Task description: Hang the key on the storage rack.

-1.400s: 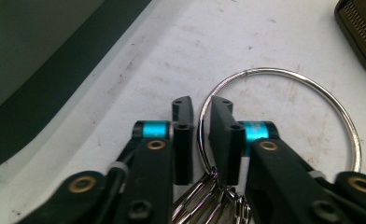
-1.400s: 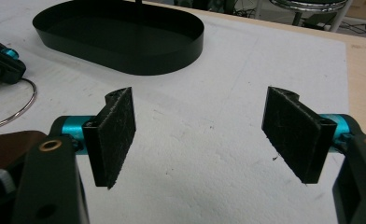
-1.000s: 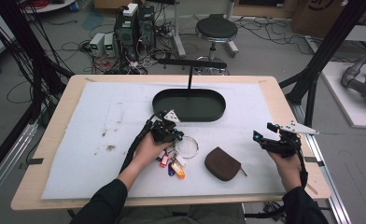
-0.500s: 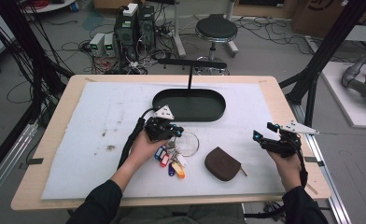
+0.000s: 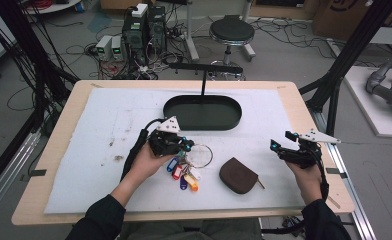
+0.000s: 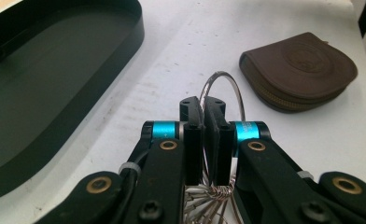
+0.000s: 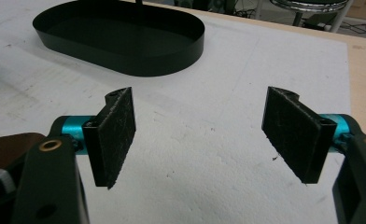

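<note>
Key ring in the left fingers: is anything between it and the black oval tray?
Nothing visible. The left gripper is shut on the key ring, and only bare white mat lies between it and the black oval tray. The brown pouch sits off to the other side.

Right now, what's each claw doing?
Left claw: closed on the key ring.
Right claw: open, nothing between its pads.

Brown pouch (image 5: 238, 175) lies near black tray (image 5: 202, 122).
</note>
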